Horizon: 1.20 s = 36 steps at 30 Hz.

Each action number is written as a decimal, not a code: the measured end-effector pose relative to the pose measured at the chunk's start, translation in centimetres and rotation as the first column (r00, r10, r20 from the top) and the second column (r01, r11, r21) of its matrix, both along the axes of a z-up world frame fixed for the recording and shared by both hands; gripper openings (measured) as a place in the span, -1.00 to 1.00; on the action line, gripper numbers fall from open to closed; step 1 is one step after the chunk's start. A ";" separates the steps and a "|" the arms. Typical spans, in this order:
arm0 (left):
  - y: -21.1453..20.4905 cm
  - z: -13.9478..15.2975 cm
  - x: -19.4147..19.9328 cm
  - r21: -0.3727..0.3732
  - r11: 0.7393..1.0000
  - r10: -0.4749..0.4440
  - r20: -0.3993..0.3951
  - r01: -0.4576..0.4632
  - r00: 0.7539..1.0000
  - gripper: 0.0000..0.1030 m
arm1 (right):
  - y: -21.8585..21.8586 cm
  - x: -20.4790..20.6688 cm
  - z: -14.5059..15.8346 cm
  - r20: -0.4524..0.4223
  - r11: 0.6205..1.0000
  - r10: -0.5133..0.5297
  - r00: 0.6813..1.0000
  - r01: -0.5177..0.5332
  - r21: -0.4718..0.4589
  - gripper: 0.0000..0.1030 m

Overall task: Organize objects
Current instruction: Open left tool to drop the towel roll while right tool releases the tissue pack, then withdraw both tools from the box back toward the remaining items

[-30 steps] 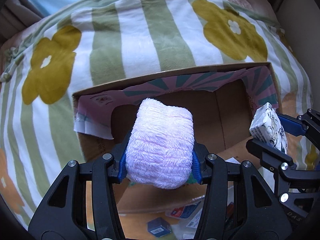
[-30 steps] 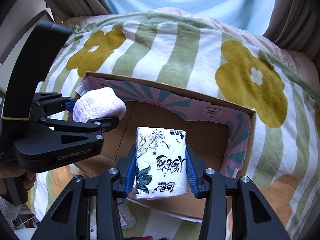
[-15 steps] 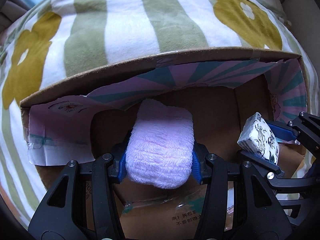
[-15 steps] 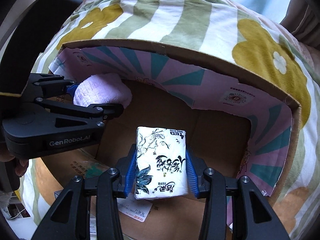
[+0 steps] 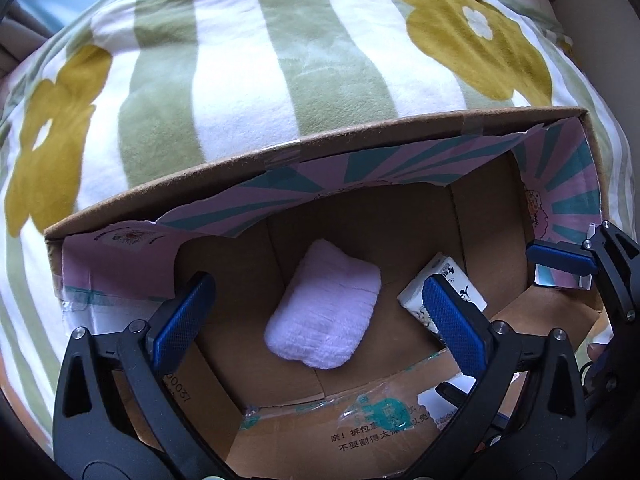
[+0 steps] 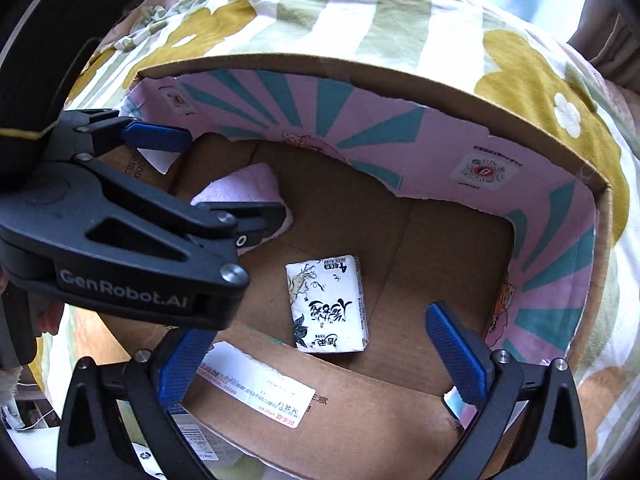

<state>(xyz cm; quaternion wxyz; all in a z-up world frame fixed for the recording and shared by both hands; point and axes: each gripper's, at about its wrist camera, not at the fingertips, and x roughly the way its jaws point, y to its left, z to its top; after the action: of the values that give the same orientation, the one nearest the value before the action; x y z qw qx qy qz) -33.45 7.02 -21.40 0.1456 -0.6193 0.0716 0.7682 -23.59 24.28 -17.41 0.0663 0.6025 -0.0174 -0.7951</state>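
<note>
**Both tools empty over the box: release step done**

Left tool point(image 5: 316, 312): jaws spread wide, nothing between the blue pads point(image 5: 180, 316). It hangs above the open box point(image 5: 280, 156), pointing down into it. Directly below, between the pads in the left wrist view, the pink towel point(image 5: 324, 306) lies folded on the box floor, clear of both fingers.

Right tool point(image 6: 320, 352): jaws likewise apart and empty. Below it the tissue pack point(image 6: 326, 304) lies flat on the box floor, print upward, near the front wall. In the left wrist view the pack point(image 5: 444, 284) sits just beside the towel, on its right, partly hidden by the left tool's right pad; whether the two touch cannot be told.

The left tool also shows in the right wrist view point(image 6: 192, 176), crossing over the towel point(image 6: 248, 184), so the two tools work close together above the box.

Surroundings: the box has a pink and teal lining and rests on a bed covered by a striped, flowered blanket point(image 5: 240, 64). Small items show past the near edge of the box in the right wrist view, too cut off to identify.

Judged step: both items are placed; this is the end of a drop. The next move calls for lifting each tool straight up, clear of the box walls and of the other tool, then seeking further loose items, if any remain.
</note>
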 end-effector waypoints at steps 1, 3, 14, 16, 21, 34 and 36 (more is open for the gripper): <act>0.0 0.4 0.4 -0.002 1.000 -0.002 -0.004 0.002 1.000 0.99 | 0.0 0.0 0.1 0.003 1.000 -0.003 1.000 0.003 -0.001 0.99; -0.1 0.8 0.6 -0.003 1.000 -0.010 -0.006 0.010 1.000 0.99 | 0.1 0.2 0.3 0.002 1.000 -0.011 1.000 0.011 -0.001 0.99; 0.0 4.3 1.5 0.018 1.000 -0.024 -0.050 0.025 0.998 0.99 | -1.3 1.2 3.9 -0.022 1.000 0.000 1.000 0.000 -0.003 0.99; -0.2 5.4 1.9 0.020 1.000 -0.021 -0.061 0.023 0.998 0.99 | -1.6 1.5 4.9 -0.027 1.000 -0.005 1.000 0.005 -0.008 0.99; -1.2 8.9 3.5 0.018 1.000 0.007 -0.111 -0.005 0.994 0.99 | -2.6 3.3 8.2 -0.048 1.000 -0.017 0.999 0.017 -0.011 0.99; -7.2 18.4 12.1 0.060 0.984 0.174 -0.210 -0.165 0.962 1.00 | -4.7 7.3 14.3 -0.102 0.995 -0.096 0.990 0.095 -0.018 0.99; -8.0 19.9 14.2 0.062 0.982 0.187 -0.248 -0.177 0.950 1.00 | -4.8 8.7 15.5 -0.128 0.991 -0.130 0.983 0.131 -0.006 0.99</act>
<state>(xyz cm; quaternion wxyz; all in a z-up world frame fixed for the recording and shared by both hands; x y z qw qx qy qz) -19.21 -0.93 -1.54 0.0757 -0.5172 0.0171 0.8523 -14.88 19.49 -1.92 0.0142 0.5479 -0.0514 -0.8349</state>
